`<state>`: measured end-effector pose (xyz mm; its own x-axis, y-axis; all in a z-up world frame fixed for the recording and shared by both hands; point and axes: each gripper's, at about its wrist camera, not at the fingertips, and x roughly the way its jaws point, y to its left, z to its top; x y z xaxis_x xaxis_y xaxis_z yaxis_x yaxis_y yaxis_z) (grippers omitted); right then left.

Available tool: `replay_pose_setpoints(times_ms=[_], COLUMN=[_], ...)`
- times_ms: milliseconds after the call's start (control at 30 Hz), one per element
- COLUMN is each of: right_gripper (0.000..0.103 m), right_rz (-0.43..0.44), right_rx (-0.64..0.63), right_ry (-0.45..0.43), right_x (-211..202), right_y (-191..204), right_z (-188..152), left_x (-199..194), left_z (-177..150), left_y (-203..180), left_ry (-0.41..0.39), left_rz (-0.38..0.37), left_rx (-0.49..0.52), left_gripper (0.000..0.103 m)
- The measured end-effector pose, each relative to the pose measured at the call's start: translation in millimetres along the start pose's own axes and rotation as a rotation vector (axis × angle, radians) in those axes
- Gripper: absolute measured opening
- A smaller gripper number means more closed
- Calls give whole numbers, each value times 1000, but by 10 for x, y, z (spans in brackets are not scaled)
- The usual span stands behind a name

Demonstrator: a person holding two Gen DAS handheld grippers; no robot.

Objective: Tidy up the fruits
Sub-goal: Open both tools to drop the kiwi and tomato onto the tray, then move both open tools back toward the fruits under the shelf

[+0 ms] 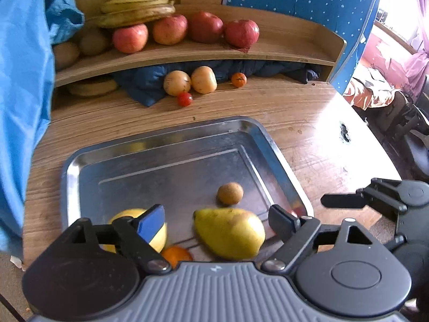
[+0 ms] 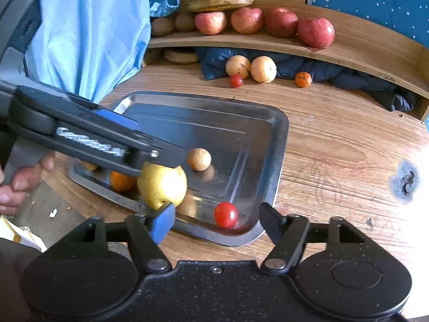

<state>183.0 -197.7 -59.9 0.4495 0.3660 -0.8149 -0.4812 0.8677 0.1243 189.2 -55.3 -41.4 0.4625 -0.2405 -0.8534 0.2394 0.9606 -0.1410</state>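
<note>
Pear (image 1: 230,233) lying loose in metal tray (image 1: 171,145), lower centre of frame, beside small brown fruit (image 1: 230,193), orange (image 1: 175,255) and cherry tomato (image 2: 226,214). Left gripper (image 1: 217,218) over pear, jaws released, nothing clasped. Right gripper (image 2: 214,218) at tray's near corner, jaws released. Tray on wooden bench (image 1: 295,112); apples (image 1: 206,26) shelved above.

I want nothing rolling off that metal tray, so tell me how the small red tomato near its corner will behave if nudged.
The small red tomato is round and glossy, so it will probably roll at a light nudge. The metal tray looks smooth, offering little friction, though its raised rim beside the tomato should likely stop a slow roll. It looks soft-skinned, so the fingers should probably close gently.
</note>
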Motion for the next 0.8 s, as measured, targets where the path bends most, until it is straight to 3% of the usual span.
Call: replay_pose_setpoints(times_ms=[333,600,800], right_gripper=[97,101,102], right_rz=[13,-3,-26], right_rx=[-37,-71,-76], right_ry=[52,104,110], right_x=[-48,30,73], right_y=[110,184,214], right_z=[-9,-8,38], left_x=[-241,-211,-194], left_z=[-449,-612,-582], left_y=[296,558,608], left_ry=[101,191,207], left_rz=[102,232,246], left_rx=[10,-33,-27], left_gripper=[101,102,102])
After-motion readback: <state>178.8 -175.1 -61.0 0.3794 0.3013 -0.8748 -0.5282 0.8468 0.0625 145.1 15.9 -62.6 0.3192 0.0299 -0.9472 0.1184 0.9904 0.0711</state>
